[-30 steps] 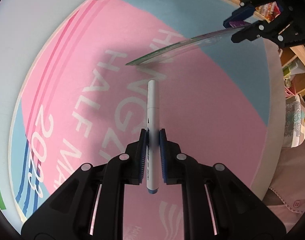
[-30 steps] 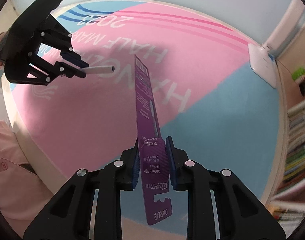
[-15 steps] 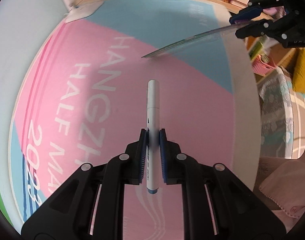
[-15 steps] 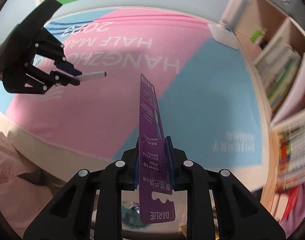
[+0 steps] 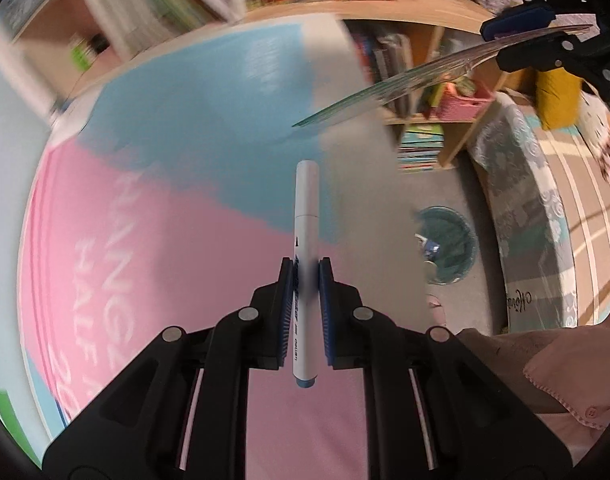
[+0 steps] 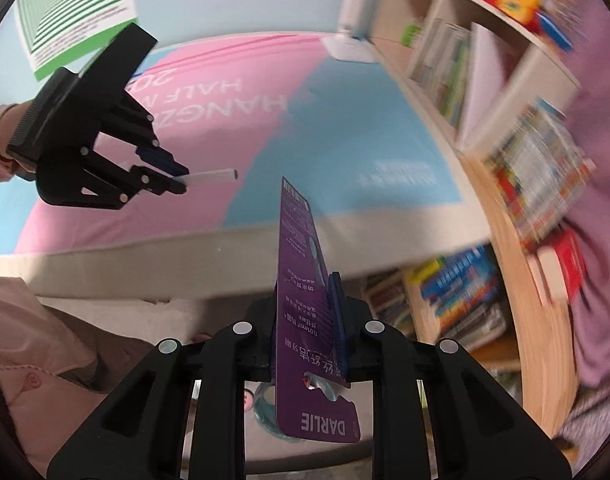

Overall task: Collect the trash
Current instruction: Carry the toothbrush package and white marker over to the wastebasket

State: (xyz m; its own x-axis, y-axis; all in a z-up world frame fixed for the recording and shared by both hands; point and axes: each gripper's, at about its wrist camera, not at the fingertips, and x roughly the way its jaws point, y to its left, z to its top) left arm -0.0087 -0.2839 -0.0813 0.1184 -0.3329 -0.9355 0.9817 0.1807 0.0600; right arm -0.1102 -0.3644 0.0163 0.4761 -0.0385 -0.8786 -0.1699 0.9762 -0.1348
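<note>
My left gripper (image 5: 307,268) is shut on a white marker (image 5: 305,208) with a blue end, and the marker sticks out forward over the pink and blue cloth (image 5: 145,200). The right wrist view shows that same left gripper (image 6: 177,178) and marker (image 6: 213,176) at the left. My right gripper (image 6: 305,292) is shut on a flat purple toothbrush package (image 6: 301,240) held on edge. From the left wrist view the right gripper (image 5: 521,36) and package (image 5: 405,80) are at the upper right. A teal waste bin (image 5: 445,244) stands on the floor, below and to the right of the marker.
The cloth covers a table whose pale edge (image 6: 265,240) crosses the right wrist view. A wooden bookshelf (image 6: 485,100) full of books stands close behind. A person's pink clothing (image 5: 565,380) fills the lower right. A patterned mat (image 5: 525,200) lies beside the bin.
Both grippers have swung from over the pink cloth toward the table's edge, rolling as they went. The floor, the bin and the bookshelf have come into view. Both holds are unchanged.
</note>
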